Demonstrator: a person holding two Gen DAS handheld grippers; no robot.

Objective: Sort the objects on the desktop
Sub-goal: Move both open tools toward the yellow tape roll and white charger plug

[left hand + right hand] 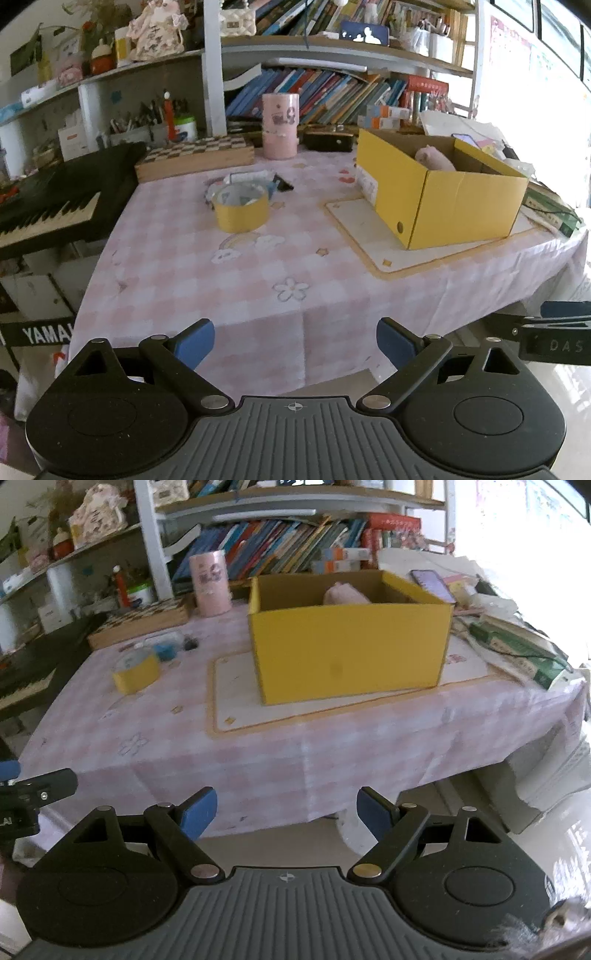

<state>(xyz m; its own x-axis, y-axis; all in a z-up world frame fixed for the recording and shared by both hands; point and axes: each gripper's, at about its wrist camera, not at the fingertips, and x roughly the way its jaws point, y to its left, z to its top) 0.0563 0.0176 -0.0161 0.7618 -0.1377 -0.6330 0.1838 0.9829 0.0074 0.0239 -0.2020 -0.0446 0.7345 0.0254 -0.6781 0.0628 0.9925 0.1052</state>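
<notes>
An open yellow cardboard box (pixel 461 201) stands upright on a pale mat with an orange border (pixel 354 229), toward the right side of the surface. Inside it lies a soft pink object (pixel 434 158), partly hidden by the box wall. Well apart to the left stands a short yellow round container (pixel 241 208), open at the top. Just behind it lies a small cluster of items (pixel 255 181), white, blue and black, too small to tell apart.

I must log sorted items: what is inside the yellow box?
Inside the yellow cardboard box, one pink soft object shows; the box walls hide the floor and anything lower.
</notes>
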